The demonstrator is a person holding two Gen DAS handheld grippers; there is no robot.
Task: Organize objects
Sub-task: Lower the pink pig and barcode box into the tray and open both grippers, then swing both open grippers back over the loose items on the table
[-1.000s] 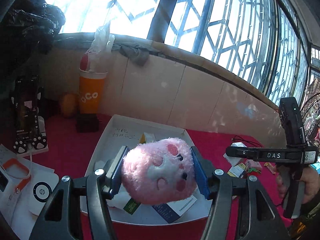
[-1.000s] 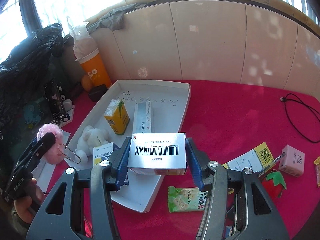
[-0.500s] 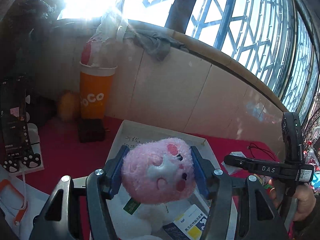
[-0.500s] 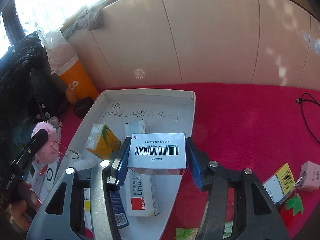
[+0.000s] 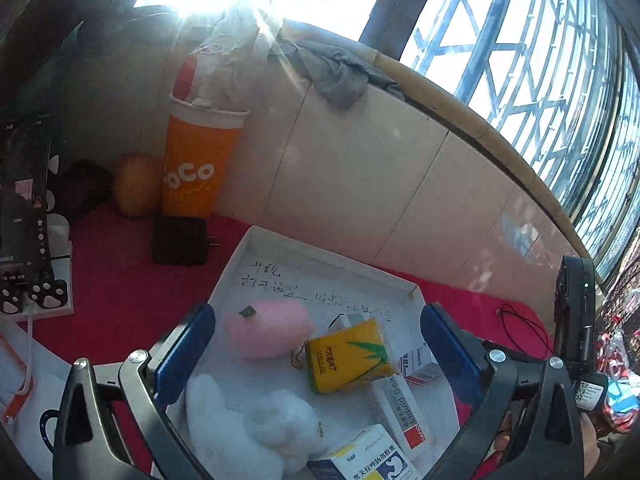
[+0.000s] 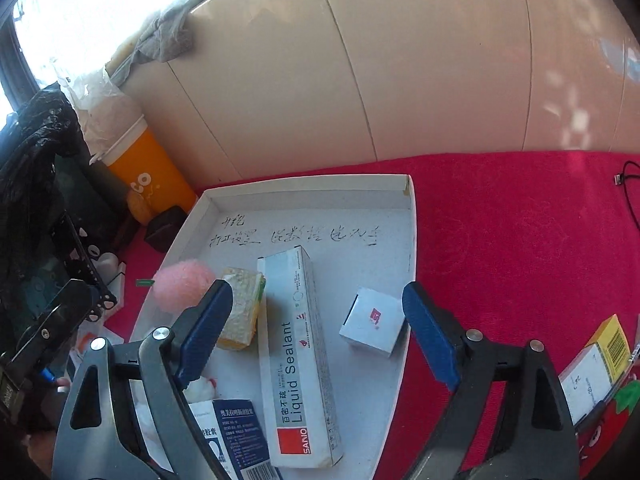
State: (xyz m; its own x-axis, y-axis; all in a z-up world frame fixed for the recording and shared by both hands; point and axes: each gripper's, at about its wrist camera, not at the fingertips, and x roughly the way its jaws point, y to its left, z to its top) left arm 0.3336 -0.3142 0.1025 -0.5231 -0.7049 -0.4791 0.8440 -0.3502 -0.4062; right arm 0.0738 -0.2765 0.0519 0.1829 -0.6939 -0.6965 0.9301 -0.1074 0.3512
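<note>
— Left wrist view?
— Left gripper spread wide over the white tray, clamping nothing. Pink plush lying loose on the tray floor between the blue pads, touching neither, towards the tray's left edge. Just right of it, touching by a small chain, yellow carton. White plush at the tray's near left corner, partly behind the left finger. Long sealant box and a blue-and-white medicine box along the near edge. Handwriting across the far end of the tray floor. Beyond the far left corner, on the red cloth: black charger, orange cup, round orange fruit.
— And the other tool?
— Right gripper's body at the frame's right edge, off the tray's right side.

— Right wrist view?
— Right gripper also gaping wide, gripping nothing. Small white box resting on the tray near its right edge, between the pads but apart from both. Sealant box lengthwise down the middle. Yellow carton just left of it, pink plush at the left edge. Medicine box at the near edge.
— Off the tray?
— Barcoded boxes and a strawberry toy on the red cloth to the right; black cable at the far right.
</note>
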